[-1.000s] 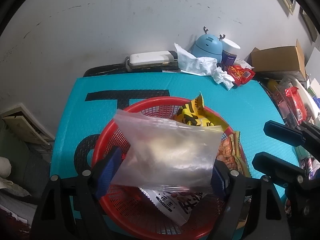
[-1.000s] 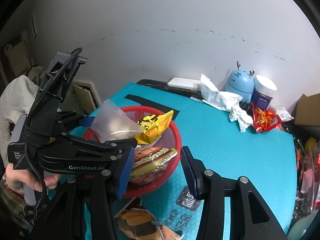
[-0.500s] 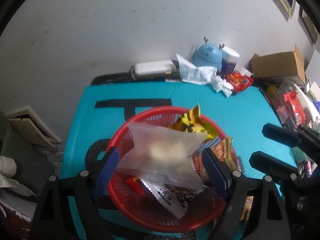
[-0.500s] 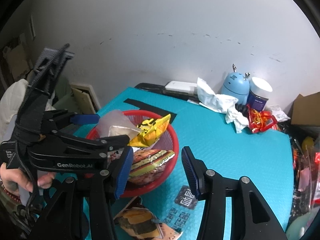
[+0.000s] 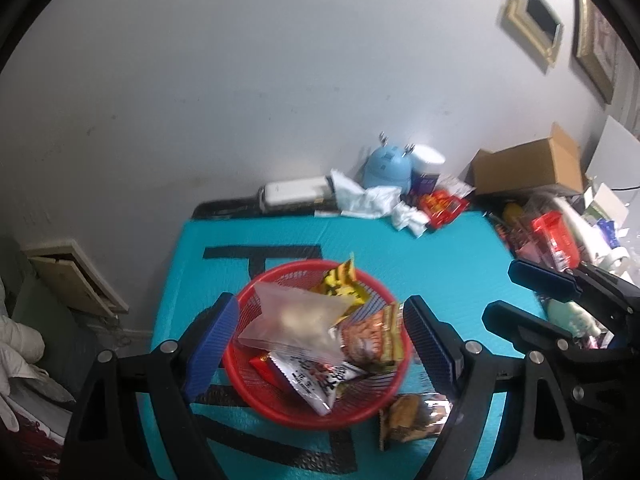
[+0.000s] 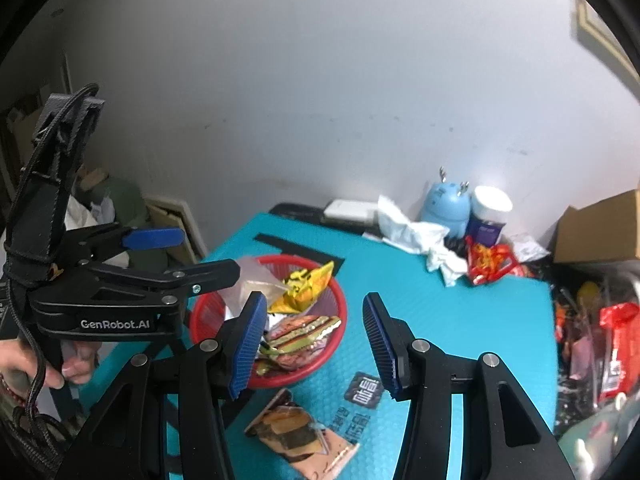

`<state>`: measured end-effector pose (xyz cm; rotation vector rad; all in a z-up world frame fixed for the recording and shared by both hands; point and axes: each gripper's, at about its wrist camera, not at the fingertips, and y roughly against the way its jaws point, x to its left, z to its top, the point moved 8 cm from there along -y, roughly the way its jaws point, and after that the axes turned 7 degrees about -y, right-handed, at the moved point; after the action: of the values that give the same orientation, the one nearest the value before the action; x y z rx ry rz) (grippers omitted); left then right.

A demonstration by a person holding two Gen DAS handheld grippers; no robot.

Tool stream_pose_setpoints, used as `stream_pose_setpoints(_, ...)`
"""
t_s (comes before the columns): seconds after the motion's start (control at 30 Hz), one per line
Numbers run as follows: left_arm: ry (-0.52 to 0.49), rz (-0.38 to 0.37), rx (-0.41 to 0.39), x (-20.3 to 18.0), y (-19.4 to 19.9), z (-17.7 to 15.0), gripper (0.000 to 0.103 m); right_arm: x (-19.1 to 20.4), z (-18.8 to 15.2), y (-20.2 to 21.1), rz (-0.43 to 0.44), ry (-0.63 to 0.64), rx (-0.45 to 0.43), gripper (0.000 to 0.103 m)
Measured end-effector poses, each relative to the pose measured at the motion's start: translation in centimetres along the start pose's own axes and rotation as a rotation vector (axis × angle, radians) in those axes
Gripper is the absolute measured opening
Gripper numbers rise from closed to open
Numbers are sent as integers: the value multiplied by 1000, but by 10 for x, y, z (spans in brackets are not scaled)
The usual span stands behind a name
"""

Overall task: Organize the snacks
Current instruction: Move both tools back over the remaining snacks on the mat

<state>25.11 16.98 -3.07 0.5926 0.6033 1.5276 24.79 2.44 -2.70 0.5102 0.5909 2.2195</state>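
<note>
Most snacks in basket (image 5: 248,394), one packet (image 6: 300,438) left on near mat, both grippers (image 5: 320,344) (image 6: 316,346) empty, jaws apart.

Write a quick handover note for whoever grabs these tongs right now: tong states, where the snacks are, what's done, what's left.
Left tongs: open, empty, above the red basket.
Right tongs: open, empty, over the mat beside the basket.
In the basket: clear bag on top, yellow packet, orange packet, white packet.
Done: those four are in.
Left: brown packet lies on the mat in front of the basket; it probably goes in next. Red packet lies by the tissues at the back.
</note>
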Motion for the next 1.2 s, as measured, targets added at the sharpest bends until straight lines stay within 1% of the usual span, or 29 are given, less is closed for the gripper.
stream_pose_setpoints(0.17,-28,-13,-83,-19,39,9,84,5,7,37,-12,11,-58,50)
stream_pose_setpoints(0.23,-43,-12,-109,-28,54,11,84,6,8,52,-13,14,-80,52)
stream_pose_setpoints(0.37,-69,-16,-147,-46,78,12,84,8,7,82,-26,18,-125,53)
stream_pose_setpoints(0.53,-92,-28,-180,-68,104,7,84,6,-2,114,-53,9,-155,53)
stream_pose_setpoints(0.73,-114,-57,-203,-95,128,-6,84,1,-19,145,-82,-11,-178,53)
stream_pose_setpoints(0.9,-132,-81,-209,-115,141,-19,84,-6,-37,162,-106,-38,-178,53)
stream_pose_setpoints(1.2,-145,-138,-174,-146,139,-48,84,-20,-74,186,-140,-86,-171,53)
